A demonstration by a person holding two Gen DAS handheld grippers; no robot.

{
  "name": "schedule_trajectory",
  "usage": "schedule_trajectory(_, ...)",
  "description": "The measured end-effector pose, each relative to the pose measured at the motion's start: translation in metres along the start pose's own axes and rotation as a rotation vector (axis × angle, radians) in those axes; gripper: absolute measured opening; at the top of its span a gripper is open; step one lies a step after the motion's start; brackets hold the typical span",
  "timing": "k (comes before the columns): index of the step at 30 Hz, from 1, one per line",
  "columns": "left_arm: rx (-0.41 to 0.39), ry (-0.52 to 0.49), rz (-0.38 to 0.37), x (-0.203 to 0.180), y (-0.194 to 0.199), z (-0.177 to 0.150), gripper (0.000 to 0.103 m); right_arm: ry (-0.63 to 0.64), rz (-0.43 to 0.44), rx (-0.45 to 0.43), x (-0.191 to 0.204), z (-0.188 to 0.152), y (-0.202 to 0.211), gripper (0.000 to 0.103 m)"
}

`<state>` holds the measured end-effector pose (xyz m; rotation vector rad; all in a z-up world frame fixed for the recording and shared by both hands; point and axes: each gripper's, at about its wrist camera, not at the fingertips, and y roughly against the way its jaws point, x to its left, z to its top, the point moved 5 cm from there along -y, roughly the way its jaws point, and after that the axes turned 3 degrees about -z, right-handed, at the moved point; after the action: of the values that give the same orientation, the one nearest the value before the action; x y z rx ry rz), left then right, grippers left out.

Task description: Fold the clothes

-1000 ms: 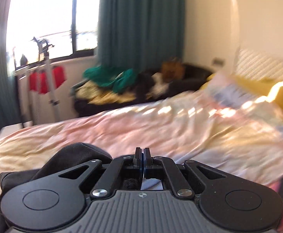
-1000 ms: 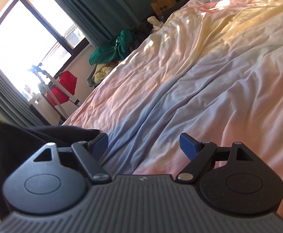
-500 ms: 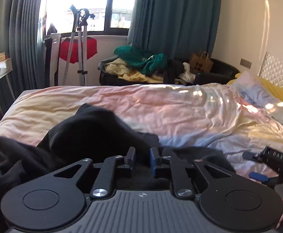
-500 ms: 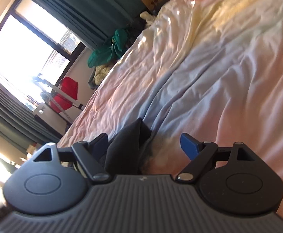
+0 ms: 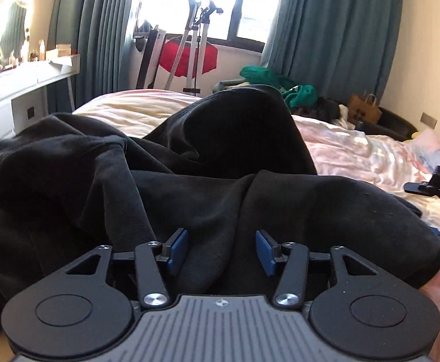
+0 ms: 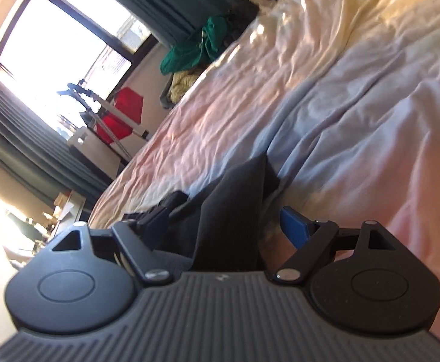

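Both the left gripper (image 5: 221, 252) and right gripper (image 6: 227, 226) hold jaws open over a crumpled black garment (image 5: 214, 163) on the bed (image 6: 355, 96).

Matt black cloth garment (image 5: 226, 157) (ribbed weave) on smooth, crumpled bedsheet (image 6: 355, 96).

— Where does the garment (image 5: 220, 163) lie?
— Heaped on the bed (image 5: 355, 150), at its near end, directly ahead of the left tongs (image 5: 221, 252), whose jaws stand apart with a fold between them.

— And the right tongs (image 5: 437, 187)?
— At the heap's right edge; in their own view a strip of the garment (image 6: 235, 211) lies between their parted jaws (image 6: 226, 226).

— What is behind the bed?
— The window (image 5: 208, 0), with a stand (image 5: 196, 57) below it; a pile of clothes (image 5: 283, 87) sits right of the stand, and a paper bag (image 5: 365, 110) further right. A surface (image 5: 23, 81) runs along the left wall.
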<state>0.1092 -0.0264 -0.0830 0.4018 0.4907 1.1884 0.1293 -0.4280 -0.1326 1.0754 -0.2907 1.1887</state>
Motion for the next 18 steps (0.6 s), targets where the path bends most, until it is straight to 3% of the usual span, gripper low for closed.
schedule_trajectory(1,-0.004,0.001,0.002,0.0,0.0,0.0,0.057,-0.006,0.006,0.021,0.001,-0.003,-0.007,0.083)
schedule_trajectory(3,-0.012,0.005,0.004,0.001,-0.001,-0.001,0.058,-0.001,0.024,0.045,0.005,-0.009,-0.018,0.069)
schedule_trajectory(4,-0.014,0.003,0.009,0.001,-0.003,-0.001,0.059,0.022,0.015,0.047,0.007,-0.011,-0.019,0.058)
schedule_trajectory(5,-0.013,-0.001,0.016,0.0,-0.004,-0.002,0.059,0.045,0.007,0.048,0.009,-0.014,-0.02,0.041)
schedule_trajectory(7,-0.013,-0.007,0.027,-0.003,-0.006,-0.002,0.059,0.075,-0.003,0.039,0.012,-0.016,-0.018,0.019)
schedule_trajectory(10,-0.018,-0.008,0.032,-0.004,-0.006,-0.002,0.06,0.08,-0.001,-0.005,0.013,-0.013,-0.006,0.007)
schedule_trajectory(18,-0.042,0.035,0.026,-0.002,0.002,-0.001,0.059,0.115,-0.015,-0.404,0.021,0.023,0.075,0.005)
